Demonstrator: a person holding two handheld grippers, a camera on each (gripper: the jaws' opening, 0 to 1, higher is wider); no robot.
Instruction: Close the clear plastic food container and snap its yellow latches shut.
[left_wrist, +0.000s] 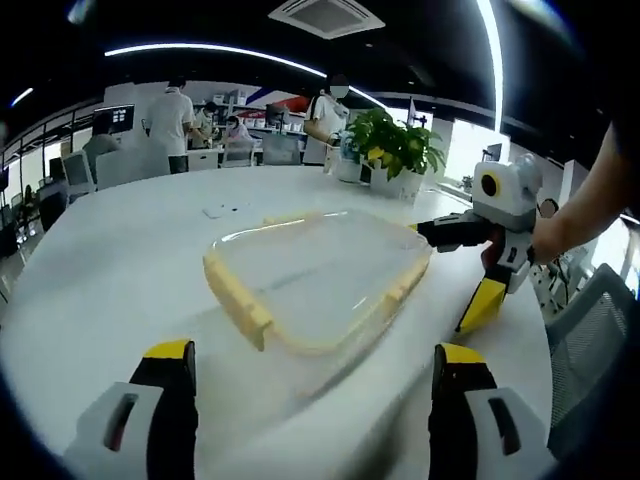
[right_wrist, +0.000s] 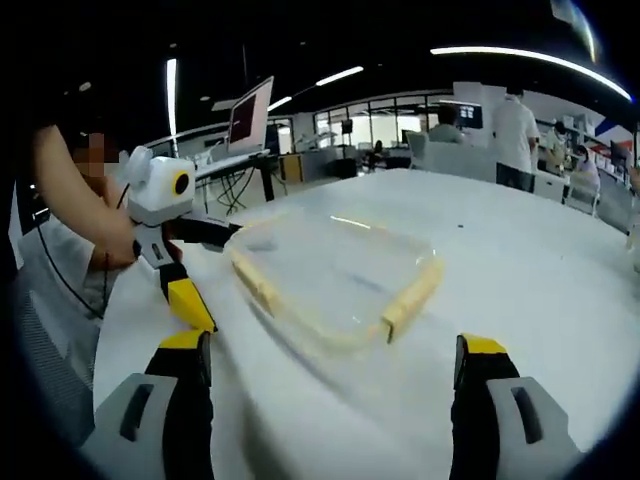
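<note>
The clear plastic container (left_wrist: 320, 270) lies flat on the white table (left_wrist: 120, 270), its lid on top and yellow latches (left_wrist: 240, 305) sticking out at the sides. My left gripper (left_wrist: 312, 358) is open, just short of the container's near edge, with nothing between its jaws. The right gripper (left_wrist: 470, 270) comes in from the right, open, one jaw at the container's right rim. In the right gripper view the container (right_wrist: 335, 265) lies ahead of my open right gripper (right_wrist: 332, 345). The left gripper (right_wrist: 185, 265) reaches in from the left beside a yellow latch (right_wrist: 255, 280).
A potted plant (left_wrist: 400, 145) stands at the table's far edge. Small flat items (left_wrist: 222, 210) lie beyond the container. Several people and desks with monitors are behind the table. A mesh chair (left_wrist: 590, 330) stands at the right; a hand (right_wrist: 105, 235) holds the left gripper.
</note>
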